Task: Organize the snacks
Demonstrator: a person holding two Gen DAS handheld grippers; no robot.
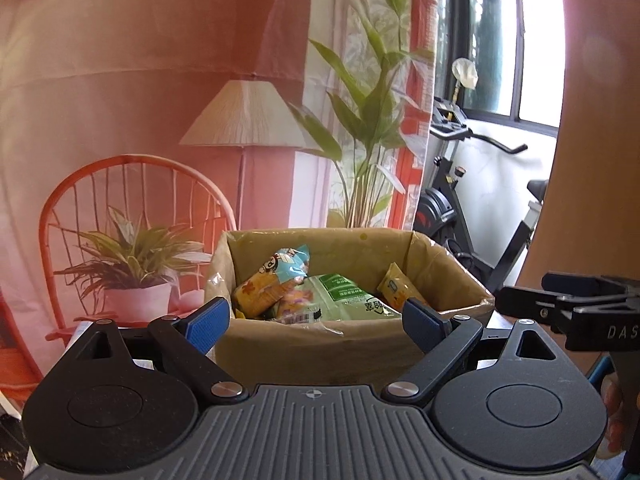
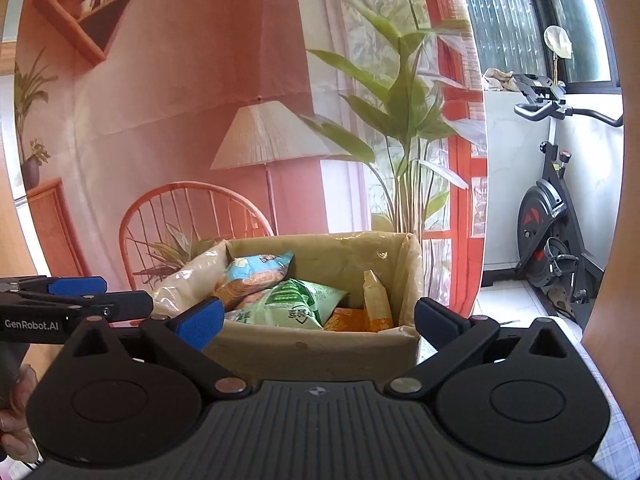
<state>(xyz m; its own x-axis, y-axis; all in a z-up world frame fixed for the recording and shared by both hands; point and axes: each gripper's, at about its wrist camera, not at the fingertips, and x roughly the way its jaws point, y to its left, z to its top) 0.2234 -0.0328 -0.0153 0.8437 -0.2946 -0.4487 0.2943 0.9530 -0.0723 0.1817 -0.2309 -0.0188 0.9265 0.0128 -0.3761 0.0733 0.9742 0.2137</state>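
Note:
A cardboard box (image 1: 320,344) lined with clear plastic stands straight ahead of both grippers; it also shows in the right wrist view (image 2: 320,352). Inside lie a green snack bag (image 1: 344,300), a blue-and-orange bag (image 1: 276,276) and a yellow packet (image 1: 396,286). The right wrist view shows the green bag (image 2: 292,304), the blue bag (image 2: 258,270) and yellow packets (image 2: 376,304). My left gripper (image 1: 316,320) is open and empty, in front of the box. My right gripper (image 2: 320,318) is open and empty, level with the box's near wall.
A printed backdrop (image 1: 140,120) of a chair, lamp and plants hangs behind the box. An exercise bike (image 2: 556,220) stands at the right by a window. The other gripper shows at each view's edge (image 1: 568,304) (image 2: 60,304).

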